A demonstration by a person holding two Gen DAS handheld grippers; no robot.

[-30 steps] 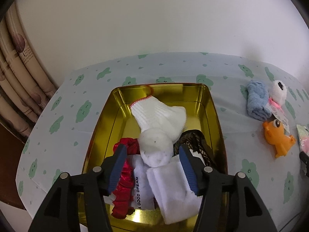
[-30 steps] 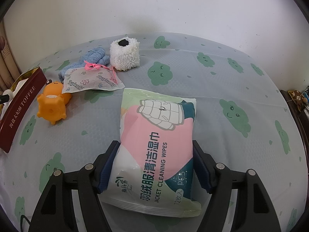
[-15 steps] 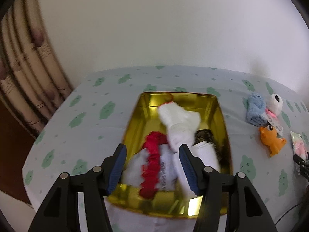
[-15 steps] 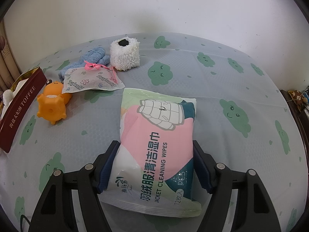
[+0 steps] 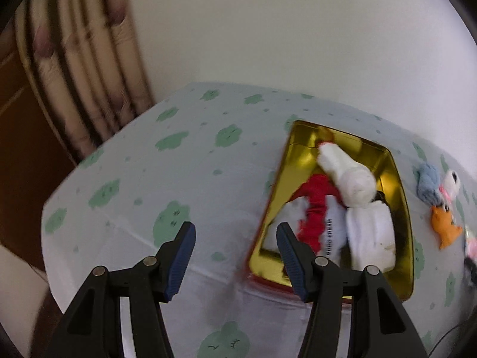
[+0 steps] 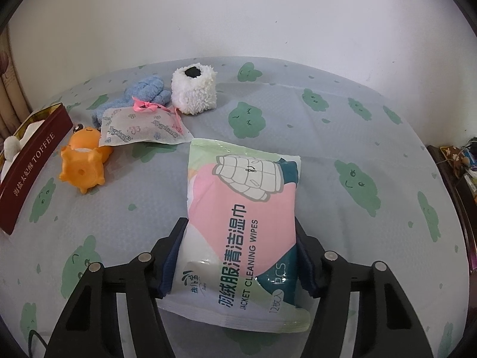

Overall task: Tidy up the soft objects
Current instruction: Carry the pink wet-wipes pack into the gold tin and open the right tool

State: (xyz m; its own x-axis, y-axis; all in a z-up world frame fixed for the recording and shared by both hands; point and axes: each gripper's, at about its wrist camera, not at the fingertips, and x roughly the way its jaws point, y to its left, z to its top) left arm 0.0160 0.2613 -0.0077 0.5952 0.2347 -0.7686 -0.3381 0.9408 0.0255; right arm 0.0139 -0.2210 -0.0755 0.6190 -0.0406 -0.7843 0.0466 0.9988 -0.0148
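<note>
The left gripper (image 5: 235, 256) swung away from above the gold tin (image 5: 399, 185), which slid to the right of its empty, open jaws, now over bare tablecloth (image 5: 179, 173). The right gripper (image 6: 238, 256) was closing on the wipes pack (image 6: 241, 223), its pads seemingly touching the sides.

A home, by the look of it, likely a bedroom or living corner. A cloth printed with green clouds (image 6: 247, 119) is covering the table, pleated patterned curtains (image 5: 80, 68) are hanging at the far left against a plain white wall (image 6: 238, 15), and a toffee tin (image 6: 32, 164) is sitting among soft toys.
</note>
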